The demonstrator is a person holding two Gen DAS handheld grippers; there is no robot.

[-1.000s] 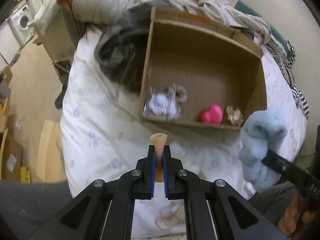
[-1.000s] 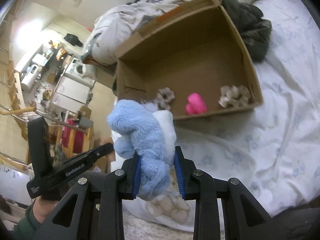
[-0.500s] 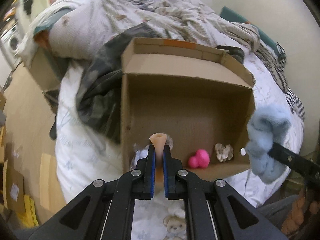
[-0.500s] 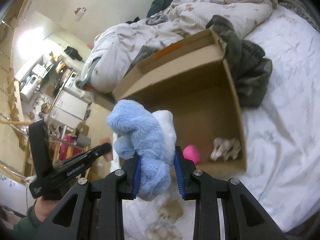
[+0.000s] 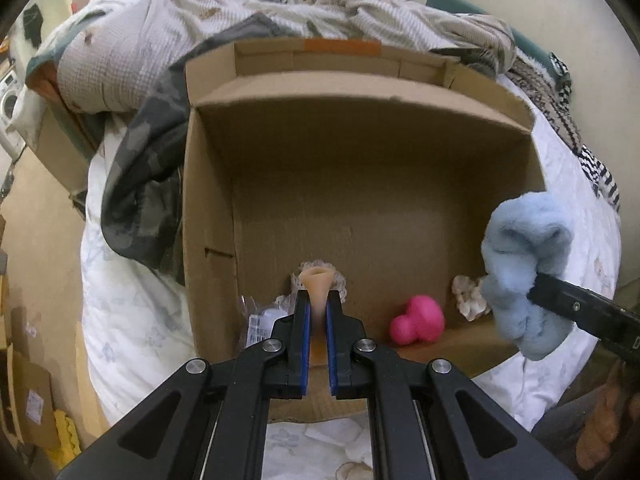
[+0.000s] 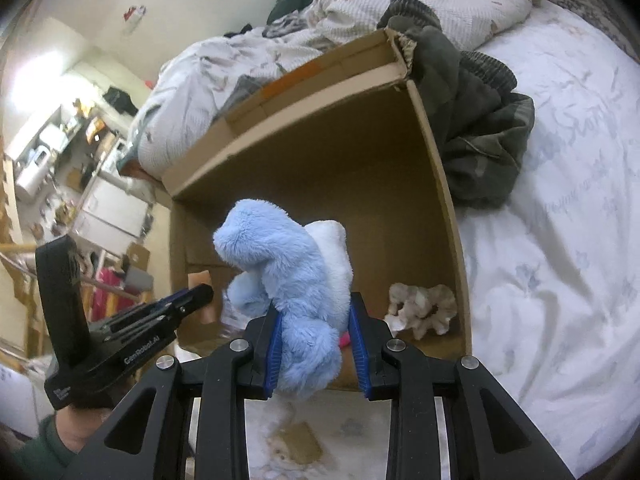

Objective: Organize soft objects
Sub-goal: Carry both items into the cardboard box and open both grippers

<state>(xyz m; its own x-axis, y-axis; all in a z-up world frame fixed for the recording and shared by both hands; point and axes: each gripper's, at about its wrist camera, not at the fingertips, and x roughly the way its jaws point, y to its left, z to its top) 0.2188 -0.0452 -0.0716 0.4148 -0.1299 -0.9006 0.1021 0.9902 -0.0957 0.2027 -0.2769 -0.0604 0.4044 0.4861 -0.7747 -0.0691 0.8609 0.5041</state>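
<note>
Upright, tan flared piece (image 5: pixel 316 292) clamped lengthwise, flared end toward box (image 5: pixel 360 184).

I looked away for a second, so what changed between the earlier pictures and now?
Both grippers moved in over the open cardboard box, which now fills both views. The left gripper stays shut on the small peach rubbery piece; the right gripper keeps the fluffy light-blue plush toy. Box contents unmoved.

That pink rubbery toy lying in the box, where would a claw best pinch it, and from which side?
Probably across the narrow waist of the pink toy, where its small lobe meets the bigger one, so the pads sit in the dip. Come straight down through the open top of the cardboard box. The near wall blocks a low approach, and the beige scrunchie lies close on its right.
</note>
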